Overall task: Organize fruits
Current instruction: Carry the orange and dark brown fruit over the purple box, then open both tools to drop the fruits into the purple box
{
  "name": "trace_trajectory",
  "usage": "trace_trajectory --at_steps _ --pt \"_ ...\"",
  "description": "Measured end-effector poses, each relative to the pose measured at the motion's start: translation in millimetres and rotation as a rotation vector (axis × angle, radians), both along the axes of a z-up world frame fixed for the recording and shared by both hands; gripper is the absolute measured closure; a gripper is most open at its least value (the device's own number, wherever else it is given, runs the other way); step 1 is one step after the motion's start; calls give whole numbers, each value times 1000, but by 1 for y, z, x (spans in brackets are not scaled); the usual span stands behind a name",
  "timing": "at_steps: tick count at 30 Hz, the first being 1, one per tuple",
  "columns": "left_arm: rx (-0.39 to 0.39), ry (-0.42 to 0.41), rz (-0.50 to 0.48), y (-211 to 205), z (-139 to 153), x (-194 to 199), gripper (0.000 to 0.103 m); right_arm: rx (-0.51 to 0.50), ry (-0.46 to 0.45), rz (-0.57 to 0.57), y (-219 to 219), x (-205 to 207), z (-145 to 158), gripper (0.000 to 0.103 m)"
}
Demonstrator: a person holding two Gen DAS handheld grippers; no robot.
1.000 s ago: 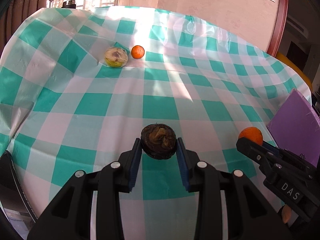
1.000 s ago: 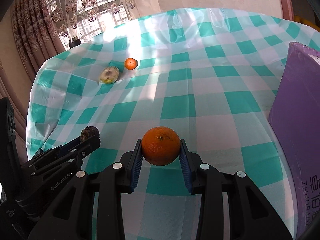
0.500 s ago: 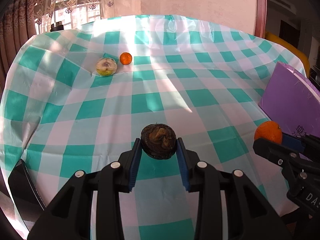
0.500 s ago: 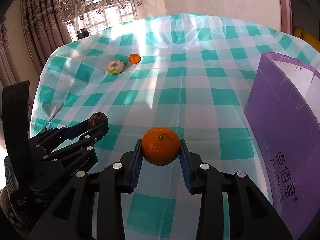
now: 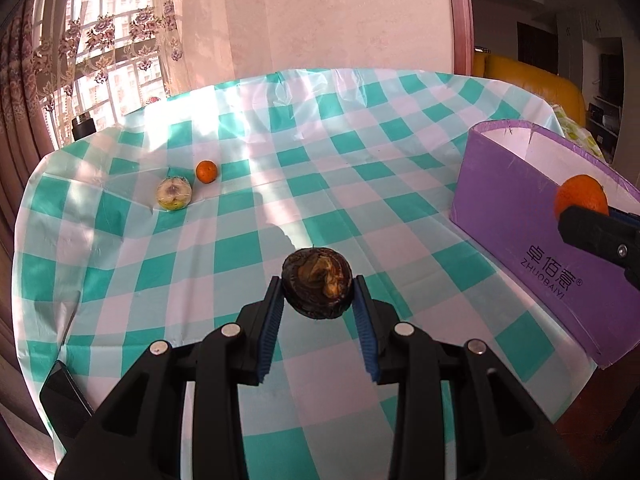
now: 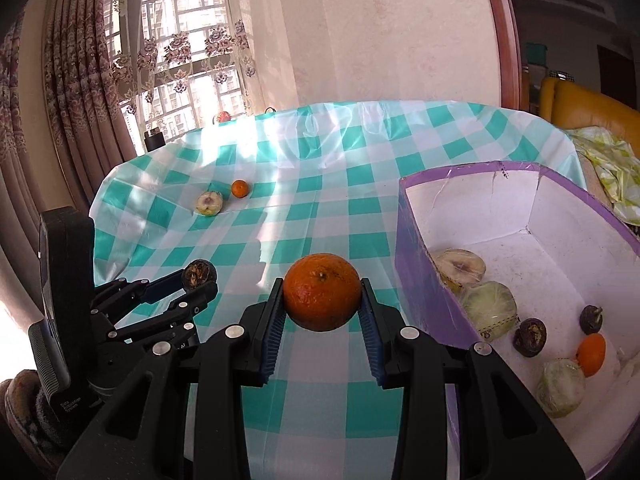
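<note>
Fruits mid-transfer: right gripper (image 6: pixel 322 312) is clamped on an orange (image 6: pixel 322 291), held above the cloth just beside the purple box (image 6: pixel 424 264). Left gripper (image 5: pixel 318 308) pinches a dark wrinkled fruit (image 5: pixel 317 288) (passion fruit, maybe) over the table. Carry step, I'd say. Next: bring each over the box opening, then release w/o hitting the wall. Two pcs remain far back: small orange (image 5: pixel 206 171), wrapped fruit (image 5: pixel 174 194).
</note>
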State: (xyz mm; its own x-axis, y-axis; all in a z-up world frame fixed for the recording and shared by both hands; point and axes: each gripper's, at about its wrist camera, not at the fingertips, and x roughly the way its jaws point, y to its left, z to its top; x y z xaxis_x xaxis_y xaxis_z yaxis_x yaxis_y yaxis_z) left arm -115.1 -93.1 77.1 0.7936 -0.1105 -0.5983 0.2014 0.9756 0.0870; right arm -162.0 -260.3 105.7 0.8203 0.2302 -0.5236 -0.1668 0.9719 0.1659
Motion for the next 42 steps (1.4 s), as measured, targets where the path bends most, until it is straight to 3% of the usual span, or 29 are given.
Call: trace_trajectory --at_steps 9,16,21,25,30,35,42 --pt "-45 -30 -146 -61 40 1 68 46 -48 -160 -81 -14 14 67" --pt "-4 -61 -361 -147 71 2 68 5 2 -304 -141 -14 14 67" --pt "29 24 -521 -206 71 12 68 -32 109 -365 -173 -9 -3 66" --pt "74 195 -610 -248 54 30 68 -100 203 -363 -181 0 -20 66" --pt "187 348 -609 -284 29 58 68 -167 269 -330 -184 9 -31 66" --pt "259 402 -577 -308 16 82 68 -206 310 -291 -180 21 -37 65" --pt "277 457 -556 -321 0 95 67 -225 329 -266 -174 28 -40 65"
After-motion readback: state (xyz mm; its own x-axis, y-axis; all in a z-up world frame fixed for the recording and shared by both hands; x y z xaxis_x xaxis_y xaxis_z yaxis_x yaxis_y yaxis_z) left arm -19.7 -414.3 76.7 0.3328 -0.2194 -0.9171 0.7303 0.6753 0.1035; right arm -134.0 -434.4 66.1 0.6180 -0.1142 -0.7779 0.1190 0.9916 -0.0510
